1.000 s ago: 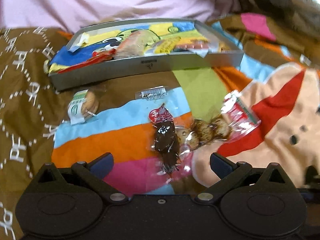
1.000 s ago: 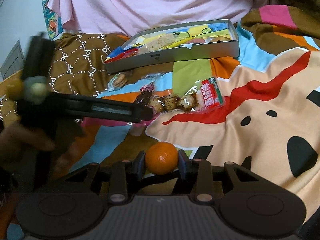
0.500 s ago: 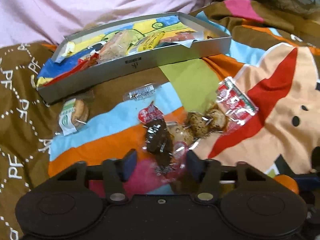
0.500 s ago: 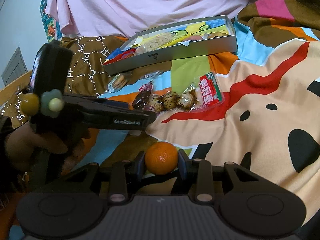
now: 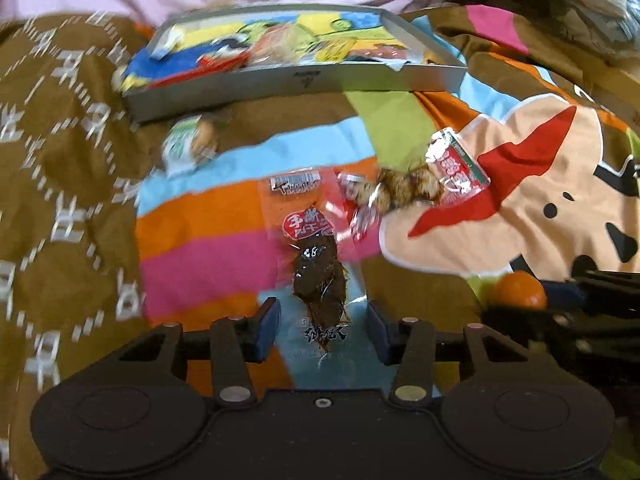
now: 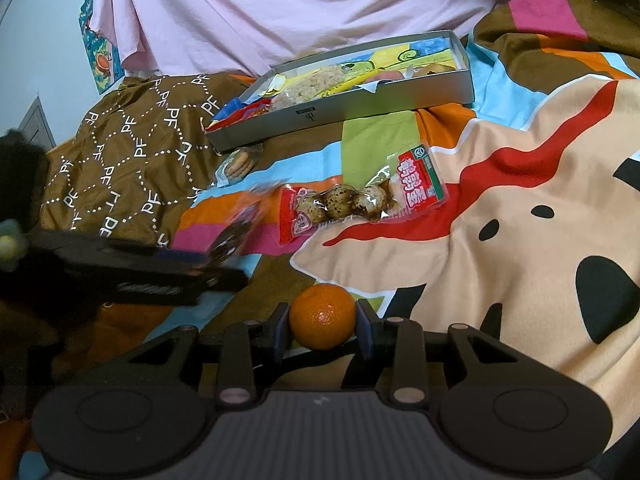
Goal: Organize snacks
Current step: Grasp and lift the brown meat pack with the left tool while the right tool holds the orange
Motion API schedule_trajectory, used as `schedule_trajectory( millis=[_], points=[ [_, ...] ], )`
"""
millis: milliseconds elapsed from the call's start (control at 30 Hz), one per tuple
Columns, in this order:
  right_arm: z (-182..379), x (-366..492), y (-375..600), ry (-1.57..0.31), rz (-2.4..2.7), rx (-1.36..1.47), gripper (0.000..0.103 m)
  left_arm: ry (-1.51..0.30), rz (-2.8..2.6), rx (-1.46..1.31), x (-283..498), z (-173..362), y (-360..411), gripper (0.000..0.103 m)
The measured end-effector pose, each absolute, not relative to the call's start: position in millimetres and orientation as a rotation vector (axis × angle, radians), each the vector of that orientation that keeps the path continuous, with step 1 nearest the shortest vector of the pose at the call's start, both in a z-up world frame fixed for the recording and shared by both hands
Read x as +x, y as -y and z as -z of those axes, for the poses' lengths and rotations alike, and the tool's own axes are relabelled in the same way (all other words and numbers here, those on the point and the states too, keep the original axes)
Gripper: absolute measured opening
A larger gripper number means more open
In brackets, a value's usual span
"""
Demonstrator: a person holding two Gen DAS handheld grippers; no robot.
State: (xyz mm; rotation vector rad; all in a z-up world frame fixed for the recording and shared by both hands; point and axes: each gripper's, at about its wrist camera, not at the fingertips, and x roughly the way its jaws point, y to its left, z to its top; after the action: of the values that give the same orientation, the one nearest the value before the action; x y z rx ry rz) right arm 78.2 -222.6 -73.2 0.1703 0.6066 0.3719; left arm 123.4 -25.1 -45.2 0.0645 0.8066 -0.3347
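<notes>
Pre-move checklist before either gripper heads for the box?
1. Right gripper shut on the orange: ok, pads touch both sides.
2. Left gripper around the dark snack pack: ok, pack lies between the jaws.
3. Left grip closed on the pack: not ok, gaps show on both sides.
4. Free space in the box: cannot tell, wrappers cover much of it.
5. Egg pack clear of both grippers: ok, it lies apart on the blanket.
6. Cookie pack still outside the box: ok, lies beside the near wall.
</notes>
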Motion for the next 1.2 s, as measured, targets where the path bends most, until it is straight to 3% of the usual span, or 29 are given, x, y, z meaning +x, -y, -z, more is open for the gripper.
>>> schedule_trajectory(
  millis=[167, 300, 467, 567, 800, 1200],
  points=[
    [73, 78, 222, -0.608, -0.370, 0.166, 0.039, -0.819, 0.313, 0.034, 108, 44, 19, 0.050],
    [73, 77, 219, -0.608, -0.362, 0.149, 0.039, -0.800, 0.310, 0.027, 108, 45, 18, 0.070],
    [73, 77, 215, -0.607, -0.352, 0.122, 0.039, -0.790, 0.293, -0.003, 120, 49, 20, 0.075],
    [73, 76, 212, -0.604, -0.346, 0.103, 0.039, -0.777, 0.280, 0.010, 128, 52, 26, 0.074],
    [73, 76, 210, -0.601, -0.341, 0.086, 0.039, -0.753, 0.300, 0.067, 127, 54, 30, 0.051],
    [73, 76, 210, -0.601, -0.341, 0.081, 0.039, -0.761, 0.314, -0.022, 123, 52, 21, 0.048]
  ],
)
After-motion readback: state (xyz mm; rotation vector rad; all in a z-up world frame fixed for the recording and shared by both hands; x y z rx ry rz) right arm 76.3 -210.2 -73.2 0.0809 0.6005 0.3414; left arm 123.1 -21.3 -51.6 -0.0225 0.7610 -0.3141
